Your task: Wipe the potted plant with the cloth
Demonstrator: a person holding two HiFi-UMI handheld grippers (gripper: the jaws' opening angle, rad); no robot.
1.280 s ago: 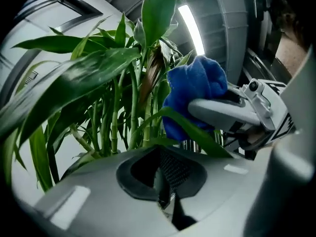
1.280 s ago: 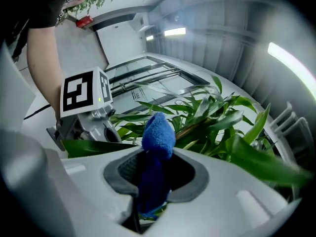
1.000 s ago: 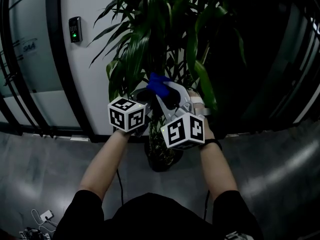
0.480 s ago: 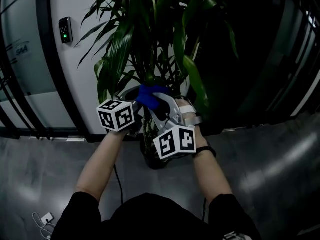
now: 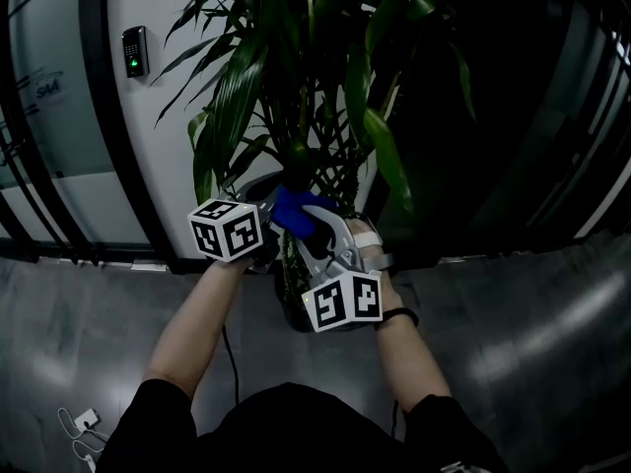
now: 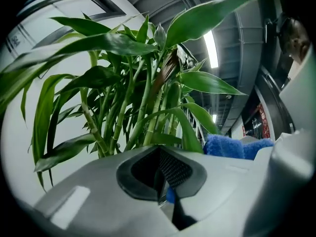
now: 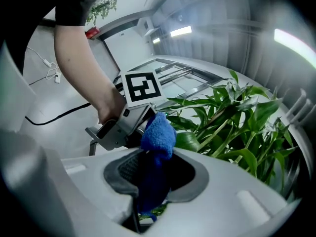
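With the right tongs (image 7: 148,181) pinching the cloth (image 7: 158,132) and the left tongs (image 6: 160,174) pressed together, advise supporting 1 leaf (image 7: 191,141) from beneath and wiping gently from base to tip.

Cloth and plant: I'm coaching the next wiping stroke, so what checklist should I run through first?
1. Cloth gripped by right gripper: ok, jaws shut on it, a tuft sticking out.
2. Cloth touching a leaf: cannot tell; the leaf lies close beside it.
3. Left gripper steadying a leaf: not ok, jaws together, nothing between them.
4. Gap between cloth and left gripper: cannot tell; they overlap in the right gripper view.
5. Plant within reach of both grippers: ok, leaves just ahead.
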